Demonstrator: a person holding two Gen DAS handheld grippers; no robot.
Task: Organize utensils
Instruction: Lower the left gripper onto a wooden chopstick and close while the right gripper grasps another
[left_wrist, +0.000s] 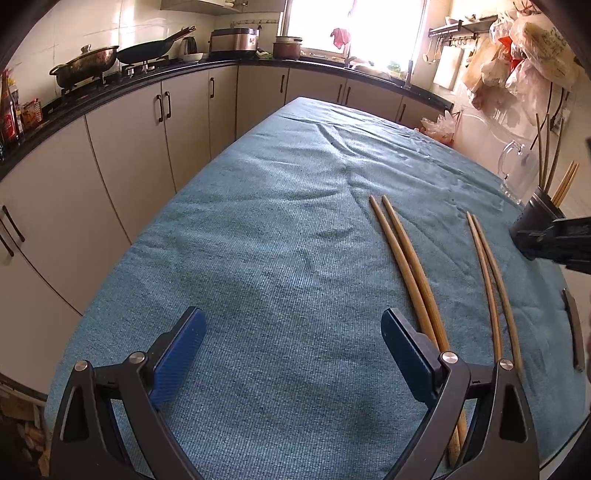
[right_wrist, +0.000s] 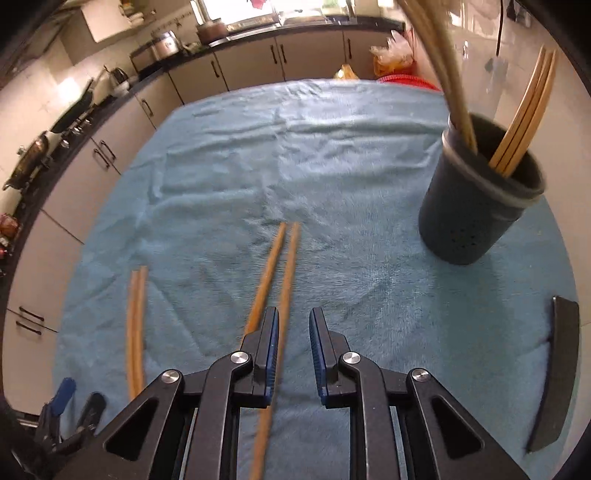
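Two pairs of wooden chopsticks lie on the blue cloth (left_wrist: 277, 221). In the left wrist view the thicker pair (left_wrist: 406, 266) runs past my left gripper's right finger, and a thinner pair (left_wrist: 487, 273) lies further right. My left gripper (left_wrist: 293, 321) is wide open over bare cloth. In the right wrist view my right gripper (right_wrist: 293, 317) hovers over one pair (right_wrist: 273, 266). Its jaws stand narrowly apart, and one stick runs along the inside of the left pad (right_wrist: 274, 332), not pinched. The other pair (right_wrist: 136, 321) lies to the left. A dark holder (right_wrist: 476, 206) with several chopsticks (right_wrist: 528, 122) stands at the right.
A black curved piece (right_wrist: 557, 369) lies near the cloth's right edge. A clear glass pitcher (left_wrist: 517, 173) stands behind the holder (left_wrist: 535, 218). Kitchen cabinets (left_wrist: 129, 155) and a counter with pans run along the left and far side of the table.
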